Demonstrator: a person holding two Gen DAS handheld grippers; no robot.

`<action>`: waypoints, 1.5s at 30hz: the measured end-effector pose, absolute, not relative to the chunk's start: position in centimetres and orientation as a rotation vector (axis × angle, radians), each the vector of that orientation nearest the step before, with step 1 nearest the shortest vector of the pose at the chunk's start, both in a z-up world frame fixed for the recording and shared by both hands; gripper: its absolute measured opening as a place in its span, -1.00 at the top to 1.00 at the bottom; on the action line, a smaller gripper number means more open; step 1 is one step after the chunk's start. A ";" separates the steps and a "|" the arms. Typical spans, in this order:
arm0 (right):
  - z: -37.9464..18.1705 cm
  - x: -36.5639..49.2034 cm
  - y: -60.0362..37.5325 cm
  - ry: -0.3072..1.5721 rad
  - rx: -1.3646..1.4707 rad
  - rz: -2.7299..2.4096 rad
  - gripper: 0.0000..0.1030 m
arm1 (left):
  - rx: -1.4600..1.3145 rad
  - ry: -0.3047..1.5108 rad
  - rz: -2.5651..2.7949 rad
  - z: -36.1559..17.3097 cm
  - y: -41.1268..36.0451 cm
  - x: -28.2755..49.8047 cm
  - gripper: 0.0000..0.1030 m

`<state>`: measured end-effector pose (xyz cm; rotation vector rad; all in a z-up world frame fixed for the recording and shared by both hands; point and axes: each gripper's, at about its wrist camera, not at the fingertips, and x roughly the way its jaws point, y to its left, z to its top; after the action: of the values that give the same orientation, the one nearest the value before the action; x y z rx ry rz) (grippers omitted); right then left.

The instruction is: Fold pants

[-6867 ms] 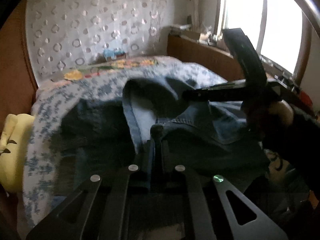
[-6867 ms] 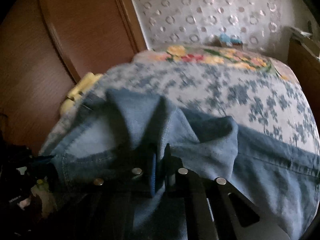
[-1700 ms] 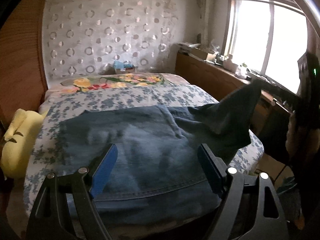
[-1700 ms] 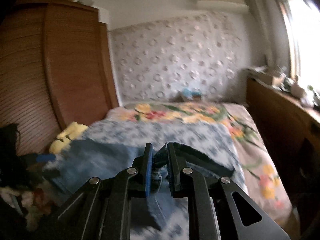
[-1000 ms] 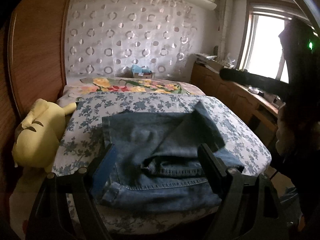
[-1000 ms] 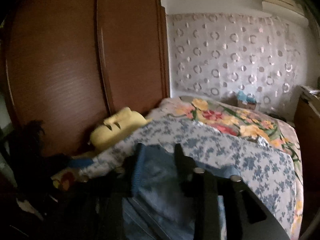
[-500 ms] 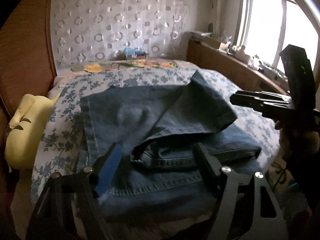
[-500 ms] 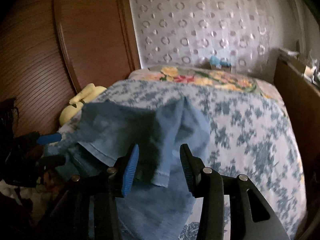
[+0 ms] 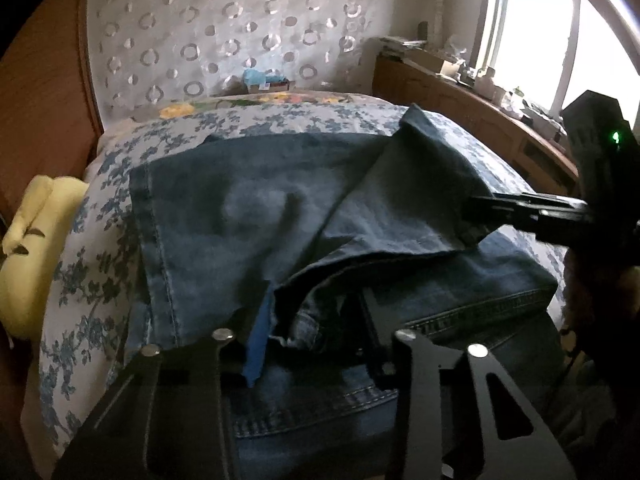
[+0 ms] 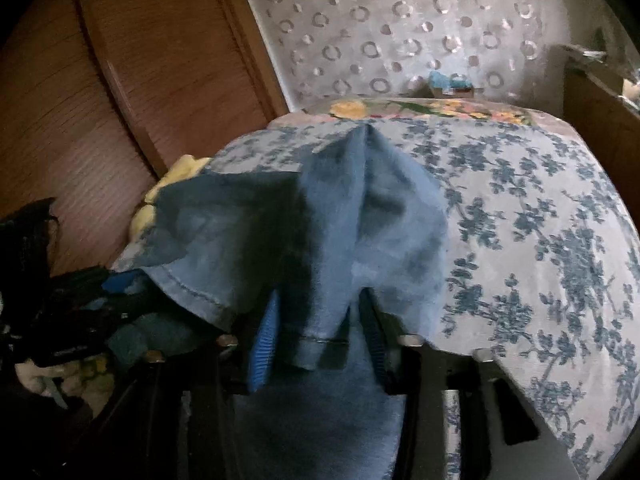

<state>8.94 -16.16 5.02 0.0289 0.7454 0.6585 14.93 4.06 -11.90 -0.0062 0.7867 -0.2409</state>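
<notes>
Tongs first: left gripper (image 9: 316, 324) has its jaws closing around the bunched, raised fold of denim at the near edge of the bed; cloth sits between the blue pads, but a gap shows on the right side, so no firm pinch yet. Right gripper (image 10: 320, 336) is likewise closing, with a hemmed flap of the pants hanging between its pads (image 10: 262, 344); the pads do not look pressed on it. From the left wrist view its fingers reach in from the right at the lifted flap's hem.

Pants (image 9: 248, 216): blue jeans, partly folded, lying on the flowered bedspread (image 9: 80, 264) at the near half of the bed, toward its near edge. One flap is turned over and runs diagonally from the far right corner of the pile toward the near middle. Long axis of the pile appears to run across the bed, left to right; stitched hem edge along the left side.

Handling, judged: denim is soft but heavy and thick, not slippery, not fragile; it will sag and keep creases. Best hold is at hems or the seamed edges, where layers stack and the pads get a ridge to bite.

Yellow plush toy (image 9: 36, 240) at the left edge of the bed, apart from the pants.
</notes>
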 end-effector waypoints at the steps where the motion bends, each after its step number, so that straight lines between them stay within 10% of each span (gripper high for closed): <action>1: 5.3 8.8 -16.0 0.740 0.031 0.673 0.72 | -0.002 0.783 -0.246 -11.9 4.0 14.9 0.35; 8: 9.8 6.8 -15.9 0.591 0.052 0.726 0.89 | -0.009 0.765 -0.263 -11.1 4.0 14.5 0.80; 21: 19.8 7.8 -10.5 0.392 -0.072 0.796 0.89 | -0.061 0.555 -0.288 -1.6 6.6 7.3 0.83; 36: 15.8 14.8 1.9 0.644 -0.230 0.837 0.87 | -0.136 0.667 -0.167 -7.5 12.5 7.4 0.87; 42: 16.4 15.3 1.5 0.630 -0.219 0.824 0.13 | -0.138 0.683 -0.174 -7.7 12.9 7.5 0.83; 45: 16.5 15.1 -0.7 0.609 -0.181 0.817 0.07 | -0.128 0.678 -0.171 -7.4 12.7 7.6 0.38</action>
<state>15.10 -0.65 16.46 -0.1805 0.6093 0.8171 7.58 12.70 -7.44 -0.1281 0.6778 -0.1714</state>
